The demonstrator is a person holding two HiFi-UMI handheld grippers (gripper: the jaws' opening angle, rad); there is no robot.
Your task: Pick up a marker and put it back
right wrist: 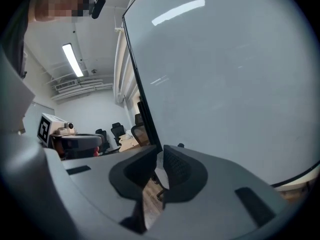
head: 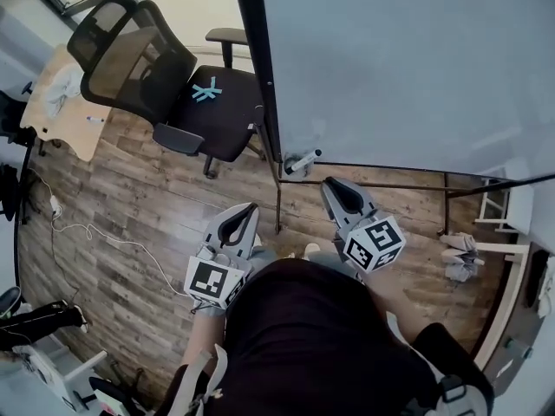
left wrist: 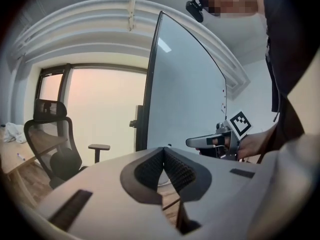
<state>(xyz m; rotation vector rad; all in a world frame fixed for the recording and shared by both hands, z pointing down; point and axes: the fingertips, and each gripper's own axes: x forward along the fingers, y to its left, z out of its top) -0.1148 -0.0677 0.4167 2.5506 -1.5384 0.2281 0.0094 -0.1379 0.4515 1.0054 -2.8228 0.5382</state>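
We hold our left gripper [head: 250, 210] with its jaws pressed together on nothing, and our right gripper [head: 329, 185] likewise closed and empty. Just beyond them, what looks like a white marker [head: 303, 160] rests at the whiteboard's [head: 390, 59] lower corner, untouched. A black office chair [head: 173, 76] stands to the left on the wooden floor [head: 130, 215].

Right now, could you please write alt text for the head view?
A person, seen from above, points the left hand-held gripper and right hand-held gripper, both shut and empty, at a whiteboard's lower corner, where a marker sits. A black office chair stands at left.
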